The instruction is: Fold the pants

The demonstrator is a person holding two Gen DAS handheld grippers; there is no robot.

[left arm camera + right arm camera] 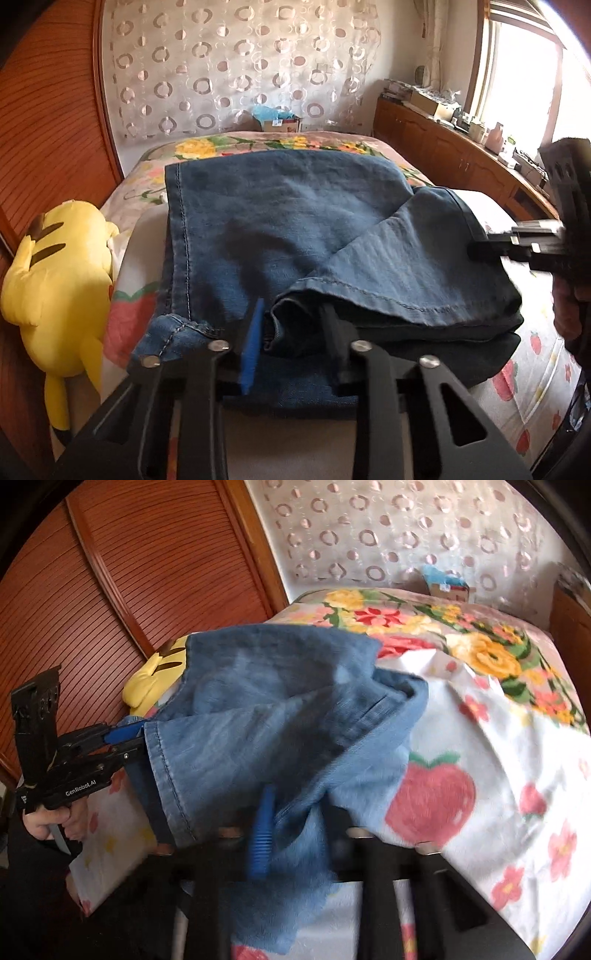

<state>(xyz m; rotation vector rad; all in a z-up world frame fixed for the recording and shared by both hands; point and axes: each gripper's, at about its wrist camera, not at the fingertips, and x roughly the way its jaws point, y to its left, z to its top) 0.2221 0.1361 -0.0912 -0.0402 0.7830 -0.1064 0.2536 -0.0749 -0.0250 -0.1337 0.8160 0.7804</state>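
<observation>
Pants [295, 229] lie across the bed [535, 369], blue denim, partly folded: one hemmed leg end is laid back diagonally over the main panel, its stitched hem running across in front of my left tongs. The left side seam runs straight along the bed's left margin. Near edge of the denim hangs toward me, over the near edge of the bed.

Room for moving: a yellow plush toy [59, 280] sits just beside the denim on the left, against the wooden slatted wall [48, 122]. Beyond the far edge of the pants, open floral blanket [461, 635] reaches to a cardboard box [280, 120]. To the right, bare strawberry-print sheet, then a low wooden cabinet [454, 155] under the window.

Left gripper [291, 328]: fingers part-open, a blue pad on one side, black finger on the other, with the folded hem bunched between them; from the right wrist view the fingers look pinched on the hem edge.

Right gripper [295, 812]: denim lies between the blue pad and the black finger. This view is motion-blurred, so I cannot tell whether the fingers actually clamp the cloth.
</observation>
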